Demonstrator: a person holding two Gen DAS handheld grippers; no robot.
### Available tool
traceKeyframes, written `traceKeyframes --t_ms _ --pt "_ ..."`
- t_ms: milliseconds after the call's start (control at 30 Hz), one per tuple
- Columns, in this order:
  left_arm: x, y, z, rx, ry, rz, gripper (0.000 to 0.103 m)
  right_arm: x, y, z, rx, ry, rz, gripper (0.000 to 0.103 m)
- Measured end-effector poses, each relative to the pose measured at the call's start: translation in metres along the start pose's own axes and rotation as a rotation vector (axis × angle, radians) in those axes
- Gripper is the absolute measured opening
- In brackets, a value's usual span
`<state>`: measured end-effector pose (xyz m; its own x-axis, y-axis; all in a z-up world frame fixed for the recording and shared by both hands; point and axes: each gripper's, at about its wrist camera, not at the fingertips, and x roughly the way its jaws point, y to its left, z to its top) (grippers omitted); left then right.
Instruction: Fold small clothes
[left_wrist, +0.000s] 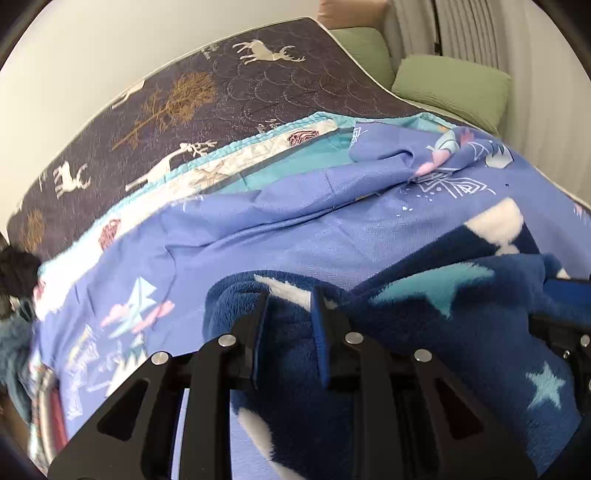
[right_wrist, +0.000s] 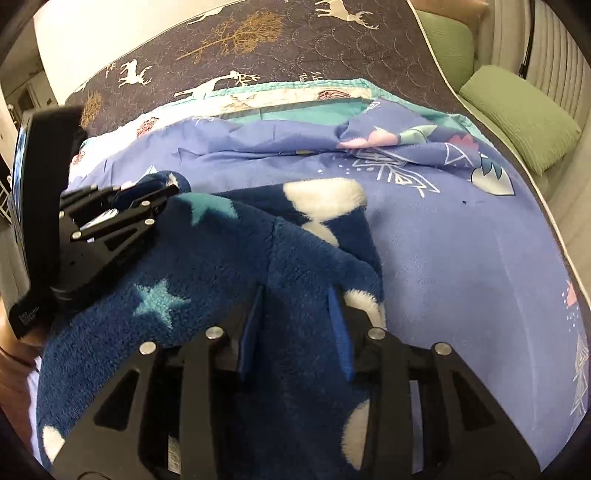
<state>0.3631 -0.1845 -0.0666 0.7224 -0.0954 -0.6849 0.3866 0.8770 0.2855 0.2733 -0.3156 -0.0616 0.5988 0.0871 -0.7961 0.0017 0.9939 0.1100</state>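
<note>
Both black two-finger grippers, left gripper (left_wrist: 290, 295) and right gripper (right_wrist: 297, 295), stood released, jaws apart over the fluffy navy star-patterned fleece garment (right_wrist: 229, 258) at lower centre.

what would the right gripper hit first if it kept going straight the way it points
Most likely the navy fleece garment: the right gripper stands open just above its pile, though the exact gap is unclear.

We are in a home bedroom: a bed under a dark deer-print quilt (right_wrist: 258, 55) and a periwinkle printed sheet (right_wrist: 461, 236), green pillows (right_wrist: 524, 110) alongside, a pleated curtain (left_wrist: 469, 33) behind.
</note>
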Motion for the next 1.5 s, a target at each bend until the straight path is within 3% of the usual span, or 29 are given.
traceKeyframes --t_ms 133,200,233,333,500,533,633,733,833,933,1033,1200,1267,1433,1500 --pt "-0.048 0.005 -0.004 0.028 -0.08 -0.011 0.033 -0.031 -0.008 -0.01 0.017 -0.068 0.036 0.04" --pt "-0.083 0.003 -0.018 0.064 -0.139 -0.047 0.057 -0.056 -0.015 -0.021 0.046 -0.102 0.049 0.053" --pt "-0.104 0.002 -0.029 0.078 -0.175 -0.062 0.061 -0.077 -0.021 -0.034 0.059 -0.131 0.058 0.063" --pt "-0.153 -0.001 -0.068 0.075 -0.222 -0.13 0.062 -0.11 -0.034 -0.066 0.068 -0.155 0.09 0.064" --pt "-0.193 -0.015 -0.12 0.002 -0.213 -0.277 0.062 -0.148 -0.05 -0.127 0.106 -0.154 0.112 0.064" --pt "-0.196 -0.021 -0.13 -0.008 -0.2 -0.298 0.062 -0.151 -0.05 -0.135 0.117 -0.147 0.116 0.064" --pt "-0.195 -0.028 -0.142 -0.062 -0.202 -0.266 0.064 -0.153 -0.057 -0.159 0.18 -0.11 0.142 0.067" --pt "-0.178 -0.025 -0.142 -0.126 -0.135 -0.306 0.069 -0.149 -0.067 -0.18 0.281 -0.068 0.193 0.07" --pt "-0.167 -0.033 -0.144 -0.105 -0.095 -0.291 0.07 -0.142 -0.071 -0.192 0.368 -0.023 0.266 0.071" --pt "-0.169 -0.047 -0.144 -0.036 -0.113 -0.225 0.07 -0.141 -0.066 -0.195 0.366 -0.013 0.254 0.073" --pt "-0.175 -0.042 -0.143 -0.045 -0.126 -0.224 0.069 -0.142 -0.057 -0.194 0.357 -0.001 0.28 0.077" --pt "-0.186 -0.013 -0.145 -0.197 -0.131 -0.357 0.073 -0.14 -0.053 -0.195 0.407 0.022 0.343 0.089" --pt "-0.184 -0.002 -0.145 -0.279 -0.132 -0.428 0.076 -0.134 -0.059 -0.196 0.476 0.04 0.377 0.091" --pt "-0.162 0.003 -0.142 -0.395 -0.079 -0.497 0.077 -0.112 -0.075 -0.198 0.721 0.083 0.489 0.095" --pt "-0.145 0.001 -0.14 -0.434 -0.042 -0.539 0.084 -0.104 -0.077 -0.196 0.786 0.097 0.523 0.097"
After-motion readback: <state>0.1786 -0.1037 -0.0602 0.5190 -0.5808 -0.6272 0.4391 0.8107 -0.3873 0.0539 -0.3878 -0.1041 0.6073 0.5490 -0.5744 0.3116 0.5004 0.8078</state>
